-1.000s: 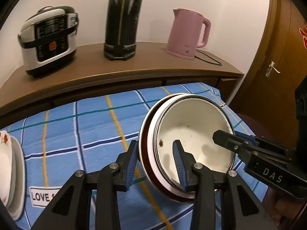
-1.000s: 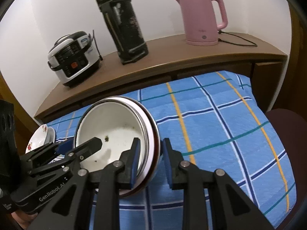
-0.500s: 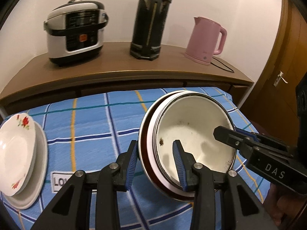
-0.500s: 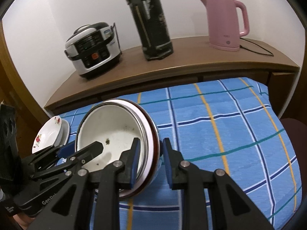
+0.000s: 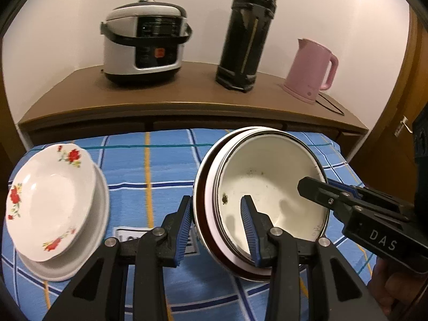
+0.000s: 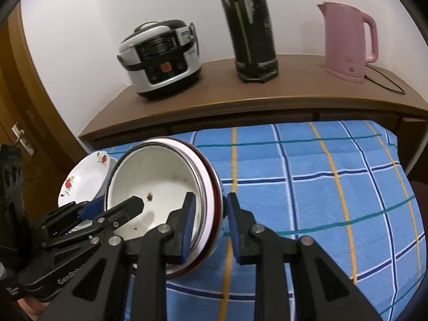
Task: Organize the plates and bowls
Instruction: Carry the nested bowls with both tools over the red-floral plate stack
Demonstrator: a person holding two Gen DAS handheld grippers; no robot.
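Note:
A stack of nested bowls (image 5: 270, 184), a white enamel one inside red-rimmed ones, is held tilted above the blue checked tablecloth (image 5: 165, 165). My left gripper (image 5: 218, 227) is shut on the stack's left rim. My right gripper (image 6: 210, 227) is shut on its right rim; the stack also shows in the right wrist view (image 6: 160, 184). A rose-patterned dish (image 5: 48, 203) rests on a white plate (image 5: 100, 214) at the left of the table, also seen in the right wrist view (image 6: 83, 182).
A wooden sideboard (image 5: 187, 101) behind the table carries a rice cooker (image 5: 144, 42), a black thermos (image 5: 247, 34) and a pink kettle (image 5: 311, 69) with a cord. A wooden door (image 5: 398, 123) stands at the right. A label lies on the cloth (image 5: 125, 238).
Both grippers have carried the bowl stack leftward; the rose dish and plate have come fully into view and lie closer to the stack.

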